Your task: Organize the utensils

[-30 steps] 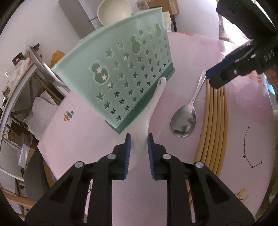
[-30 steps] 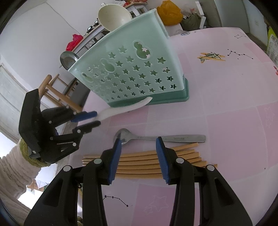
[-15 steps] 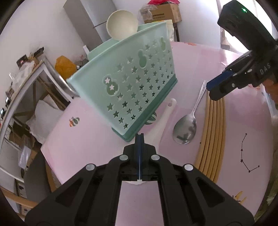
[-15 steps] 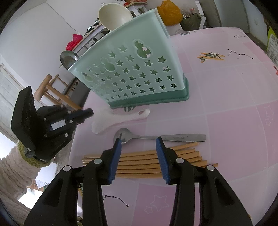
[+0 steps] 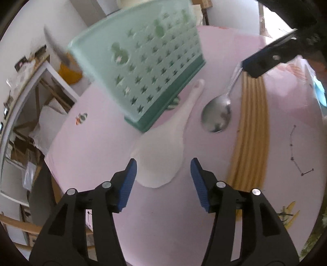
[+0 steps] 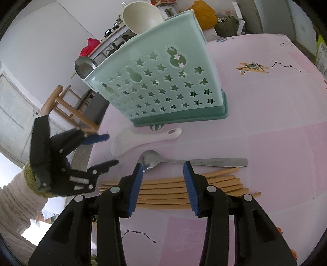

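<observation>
- The left claw (image 5: 162, 163) hangs low over the pink desk (image 5: 98, 143), its jaws opening; the broad end of the white rice paddle (image 5: 163, 155) lies between the blue pads (image 5: 130, 169), which do not press on it.
- The paddle lies flat on the desk, its handle reaching toward the dark green base of the mint utensil holder (image 6: 163, 86) and ending just beside it.
- The holder stands upright on the desk, its wall pierced with star and gourd shapes. A cream ladle (image 6: 142, 16) and a metal spoon bowl (image 6: 83, 65) stick up out of its top; which compartment each sits in I cannot tell.
- A steel spoon (image 6: 184, 160) lies on the desk between the paddle and a row of wooden chopsticks (image 6: 173, 188), apart from both.
- The right claw (image 6: 162, 169) hovers above the chopsticks with its jaws partly apart and nothing gripped; in its own view the spoon's bowl sits just by its left pad.
- The left wrist view is blurred, so the holder's edges look smeared there.
- A knitted sleeve (image 6: 12, 204) shows behind the left claw.
</observation>
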{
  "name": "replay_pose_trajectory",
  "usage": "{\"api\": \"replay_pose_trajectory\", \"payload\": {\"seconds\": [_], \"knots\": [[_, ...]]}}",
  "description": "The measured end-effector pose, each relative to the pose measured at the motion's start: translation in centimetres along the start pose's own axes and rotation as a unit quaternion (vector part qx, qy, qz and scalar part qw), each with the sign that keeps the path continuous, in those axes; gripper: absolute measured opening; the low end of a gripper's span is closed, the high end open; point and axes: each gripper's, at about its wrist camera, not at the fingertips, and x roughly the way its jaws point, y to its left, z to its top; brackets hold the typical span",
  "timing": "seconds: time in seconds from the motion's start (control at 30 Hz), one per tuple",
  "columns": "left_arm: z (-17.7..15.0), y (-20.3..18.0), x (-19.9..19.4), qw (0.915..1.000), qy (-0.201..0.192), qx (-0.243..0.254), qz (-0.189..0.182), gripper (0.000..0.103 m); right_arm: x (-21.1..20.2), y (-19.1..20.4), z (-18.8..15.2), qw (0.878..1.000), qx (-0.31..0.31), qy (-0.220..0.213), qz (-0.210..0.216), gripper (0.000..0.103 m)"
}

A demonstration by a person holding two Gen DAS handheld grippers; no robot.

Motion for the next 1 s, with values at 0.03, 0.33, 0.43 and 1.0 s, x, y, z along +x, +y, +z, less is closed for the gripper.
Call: {"api": "replay_pose_trajectory", "payload": {"seconds": [0.03,0.33,0.43,1.0], "knots": [[0.0,0.5,0.3,1.0,0.002,-0.005,-0.004,0.053,0.0,0.0,0.0,1.0,0.0,0.0,0.0,0.041],[0.5,3.2,1.6,0.9956,0.006,-0.031,-0.088,0.066,0.1,-0.1,0.0,1.0,0.004,0.001,-0.006,0.041],[0.7,3.2,1.8,0.993,0.006,-0.025,-0.115,0.055,0.3,-0.2,0.1,1.0,0.004,0.002,-0.006,0.041],[0.9,1.8,-1.7,0.9955,-0.044,-0.001,-0.083,0.021,0.2,-0.3,0.4,1.0,0.004,-0.002,-0.003,0.041]]}}
